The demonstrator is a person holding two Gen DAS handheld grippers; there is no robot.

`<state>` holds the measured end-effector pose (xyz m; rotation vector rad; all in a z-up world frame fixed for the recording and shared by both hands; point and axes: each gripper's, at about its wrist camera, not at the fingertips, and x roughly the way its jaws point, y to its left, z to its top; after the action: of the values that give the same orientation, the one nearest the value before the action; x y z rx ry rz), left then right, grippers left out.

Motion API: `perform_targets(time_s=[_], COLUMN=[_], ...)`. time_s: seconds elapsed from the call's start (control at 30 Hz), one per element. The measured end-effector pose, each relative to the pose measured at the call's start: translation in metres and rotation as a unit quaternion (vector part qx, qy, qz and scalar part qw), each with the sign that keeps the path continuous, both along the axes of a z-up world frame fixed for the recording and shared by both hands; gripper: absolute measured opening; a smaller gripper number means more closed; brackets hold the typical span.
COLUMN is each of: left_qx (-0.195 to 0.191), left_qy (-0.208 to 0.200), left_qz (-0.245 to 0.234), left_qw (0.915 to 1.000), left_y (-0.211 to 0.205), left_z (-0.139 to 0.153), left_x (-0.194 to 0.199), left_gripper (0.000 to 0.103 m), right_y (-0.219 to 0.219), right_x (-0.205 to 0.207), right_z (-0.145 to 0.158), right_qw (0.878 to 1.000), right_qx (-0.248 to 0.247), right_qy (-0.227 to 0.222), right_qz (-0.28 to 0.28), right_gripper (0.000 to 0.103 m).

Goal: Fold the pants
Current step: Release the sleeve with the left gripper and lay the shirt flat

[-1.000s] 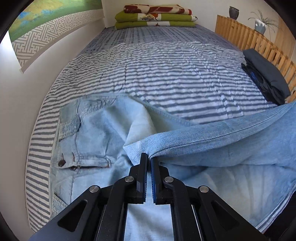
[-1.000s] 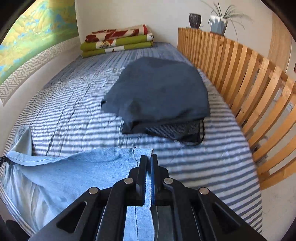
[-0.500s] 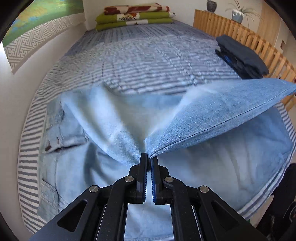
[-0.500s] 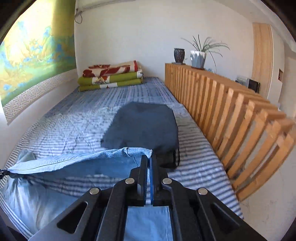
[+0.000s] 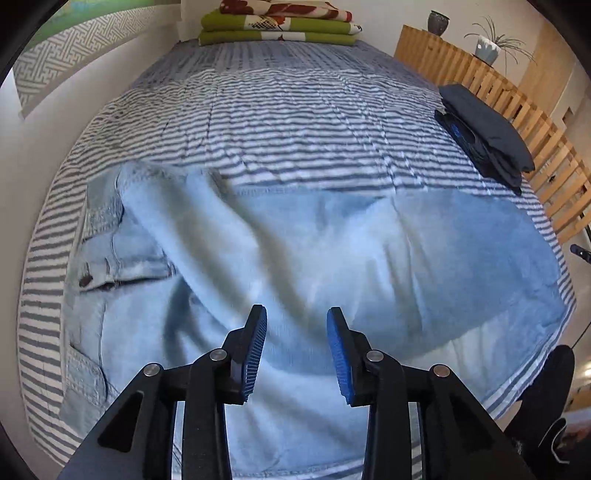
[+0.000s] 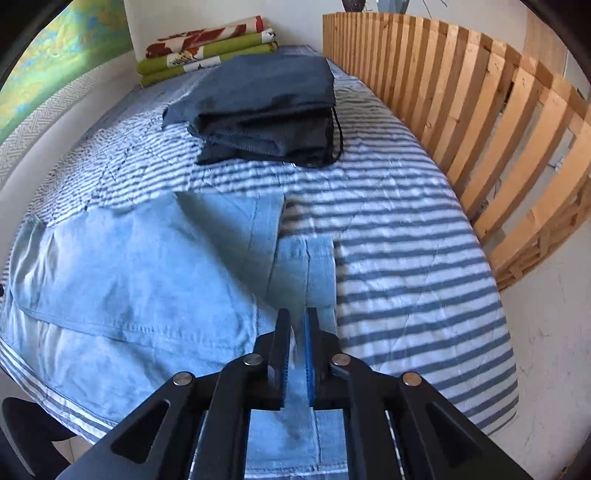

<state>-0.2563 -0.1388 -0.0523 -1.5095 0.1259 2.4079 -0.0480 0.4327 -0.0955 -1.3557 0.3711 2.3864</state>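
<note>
Light blue jeans (image 5: 332, 258) lie across the near end of the striped bed, waistband and button (image 5: 96, 273) at the left. One leg rests folded over the other, its hem (image 6: 236, 229) a little short of the lower hem (image 6: 310, 258). My left gripper (image 5: 295, 314) hovers over the middle of the jeans; its jaws are opening and nothing is between the blue pads. My right gripper (image 6: 297, 314) hangs over the hem end of the jeans (image 6: 147, 277). Its jaws are opening by a narrow gap, and the denim lies below them, not pinched.
A stack of dark folded clothes (image 6: 258, 107) sits on the striped cover (image 6: 406, 277) beyond the hems, next to a wooden slatted rail (image 6: 480, 129). Folded green and red blankets (image 5: 277, 29) lie at the far end. A wall runs along the left; potted plants (image 5: 487, 48) stand behind the rail.
Both grippers were shut on the lifted upper leg. Now it has dropped flat onto the other leg and both jaws have parted, the left wide, the right slightly. The right gripper has come down nearer the bed.
</note>
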Motion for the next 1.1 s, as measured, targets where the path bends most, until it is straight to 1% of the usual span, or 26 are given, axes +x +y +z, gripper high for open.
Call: perform_targets(time_s=[0.07, 0.13, 0.23, 0.3, 0.37, 0.4, 0.43, 0.5, 0.63, 0.73, 0.8, 0.9, 0.97, 1.0, 1.03, 1.07, 1.1], left_qx=[0.0, 0.002, -0.016, -0.017, -0.031, -0.04, -0.042, -0.029, 0.008, 0.037, 0.041, 0.015, 0.009, 0.002, -0.017, -0.04, -0.057], left_qy=[0.003, 0.002, -0.005, -0.016, -0.018, -0.02, -0.027, -0.052, -0.09, -0.121, -0.138, -0.158, -0.169, -0.17, -0.163, -0.145, -0.131], left_qz=[0.005, 0.005, 0.002, 0.002, 0.002, 0.006, 0.013, 0.035, 0.096, 0.144, 0.161, 0.169, 0.165, 0.157, 0.147, 0.135, 0.123], left_qw=[1.0, 1.0, 0.9999, 0.9997, 0.9993, 0.999, 0.9987, 0.9976, 0.9913, 0.9814, 0.9765, 0.9727, 0.9717, 0.9728, 0.9755, 0.9793, 0.982], left_y=[0.009, 0.019, 0.039, 0.048, 0.056, 0.058, 0.057, 0.051, 0.029, 0.013, 0.009, 0.014, 0.022, 0.028, 0.036, 0.044, 0.051], left_z=[0.004, 0.005, -0.005, -0.016, -0.027, -0.034, -0.04, -0.051, -0.065, -0.075, -0.084, -0.1, -0.112, -0.117, -0.12, -0.12, -0.12], left_x=[-0.027, -0.06, -0.098, -0.117, -0.134, -0.142, -0.148, -0.163, -0.185, -0.202, -0.21, -0.219, -0.222, -0.222, -0.221, -0.218, -0.215], left_gripper=[0.041, 0.043, 0.046, 0.046, 0.046, 0.049, 0.053, 0.059, 0.06, 0.062, 0.062, 0.062, 0.062, 0.062, 0.061, 0.061, 0.054], right_y=[0.007, 0.017, 0.04, 0.055, 0.068, 0.073, 0.076, 0.08, 0.083, 0.077, 0.072, 0.065, 0.059, 0.056, 0.053, 0.051, 0.048], right_x=[-0.025, -0.05, -0.086, -0.107, -0.122, -0.128, -0.133, -0.14, -0.152, -0.159, -0.163, -0.167, -0.168, -0.168, -0.168, -0.168, -0.167], right_z=[0.01, 0.013, -0.001, -0.018, -0.038, -0.048, -0.058, -0.073, -0.093, -0.095, -0.095, -0.095, -0.096, -0.096, -0.096, -0.096, -0.095], right_qw=[1.0, 1.0, 0.999, 0.999, 0.997, 0.996, 0.994, 0.991, 0.986, 0.988, 0.989, 0.99, 0.992, 0.992, 0.993, 0.993, 0.994], right_qx=[-0.009, -0.019, -0.036, -0.041, -0.066, -0.084, -0.099, -0.12, -0.157, -0.148, -0.139, -0.127, -0.114, -0.109, -0.101, -0.095, -0.09], right_qy=[0.011, 0.015, 0.001, -0.014, -0.026, -0.033, -0.039, -0.043, -0.046, -0.047, -0.052, -0.058, -0.062, -0.063, -0.063, -0.063, -0.062], right_qz=[0.0, 0.003, -0.005, -0.01, -0.018, -0.023, -0.026, -0.028, -0.026, -0.015, -0.01, -0.001, 0.004, 0.005, 0.006, 0.008, 0.01], right_gripper=[0.031, 0.039, 0.04, 0.041, 0.041, 0.041, 0.041, 0.041, 0.041, 0.041, 0.041, 0.041, 0.043, 0.043, 0.042, 0.038, 0.035])
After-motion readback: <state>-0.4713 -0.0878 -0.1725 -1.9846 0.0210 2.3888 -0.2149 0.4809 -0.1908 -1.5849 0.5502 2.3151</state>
